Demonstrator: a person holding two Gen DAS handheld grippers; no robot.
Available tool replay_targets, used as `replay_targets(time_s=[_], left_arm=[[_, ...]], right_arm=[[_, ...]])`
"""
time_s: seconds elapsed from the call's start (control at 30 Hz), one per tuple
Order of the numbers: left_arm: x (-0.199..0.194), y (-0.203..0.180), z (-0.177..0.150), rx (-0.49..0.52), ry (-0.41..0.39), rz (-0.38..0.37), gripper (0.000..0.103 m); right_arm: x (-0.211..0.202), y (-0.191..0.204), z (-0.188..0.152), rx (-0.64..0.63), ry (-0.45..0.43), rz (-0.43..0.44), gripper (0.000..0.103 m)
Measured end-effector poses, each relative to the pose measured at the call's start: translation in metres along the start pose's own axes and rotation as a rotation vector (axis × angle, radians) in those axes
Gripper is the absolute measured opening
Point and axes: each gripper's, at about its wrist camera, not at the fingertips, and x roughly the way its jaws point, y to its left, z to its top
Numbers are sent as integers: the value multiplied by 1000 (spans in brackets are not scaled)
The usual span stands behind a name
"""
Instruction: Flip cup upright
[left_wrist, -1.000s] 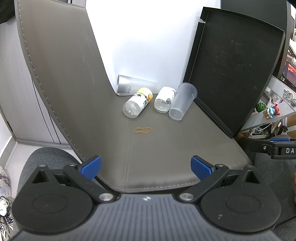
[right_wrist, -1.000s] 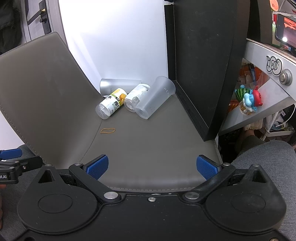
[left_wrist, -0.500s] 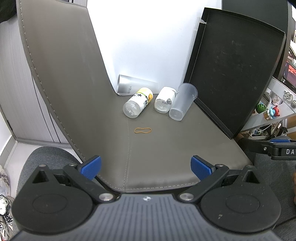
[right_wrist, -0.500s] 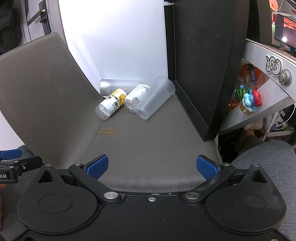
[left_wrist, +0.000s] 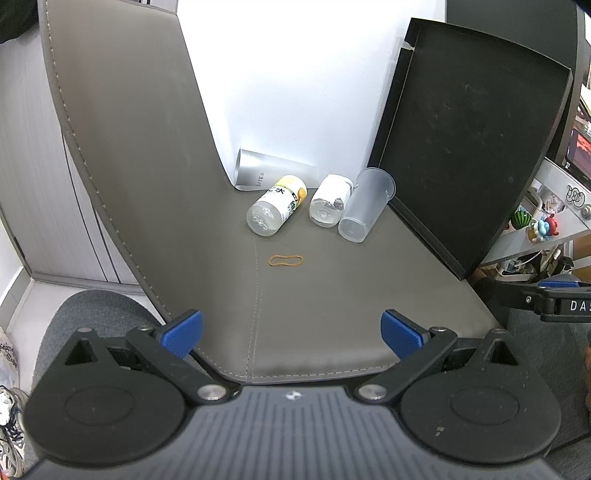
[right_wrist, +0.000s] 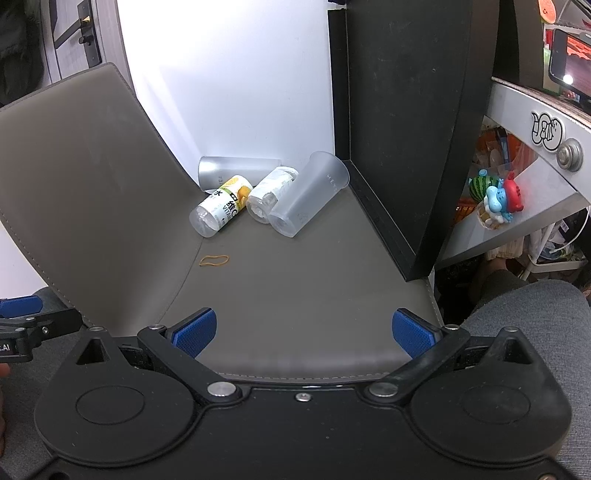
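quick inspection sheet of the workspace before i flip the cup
surface: grey leather mat, curving up behind.
job's things: clear plastic cup on its side, base toward the cameras, touching the white-label bottle.
clutter: yellow-label bottle and silver can lying down; rubber band apart in front.
grippers: left claw open, empty; right claw open, empty; both short of the cup.
cables: white ones off the mat at right.
surroundings: black tray propped upright on the right; toy figures on a shelf.
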Motion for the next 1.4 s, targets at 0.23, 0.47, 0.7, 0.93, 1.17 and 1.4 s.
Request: replay_targets(time_s=[0.23,0.47,0.7,0.93,1.17,1.4], left_arm=[[-1,1,0,-4,-3,-2,102],[-3,0,0,-2,-2,3,102],[-2,0,1,-9,-3,1,102],[-1,-1,0,-12,-4,2,102],[-1,0,0,-12,-4,2,102],[0,0,-1,-9,-3,2,102]], right_arm=[[1,0,0,2,2,1,103],[1,0,0,0,4,1,103],[2,0,0,-1,5,0,103],[2,0,0,-1,4,0,103],[2,0,0,1,4,0,103],[2,-1,0,-1,3,3,103]])
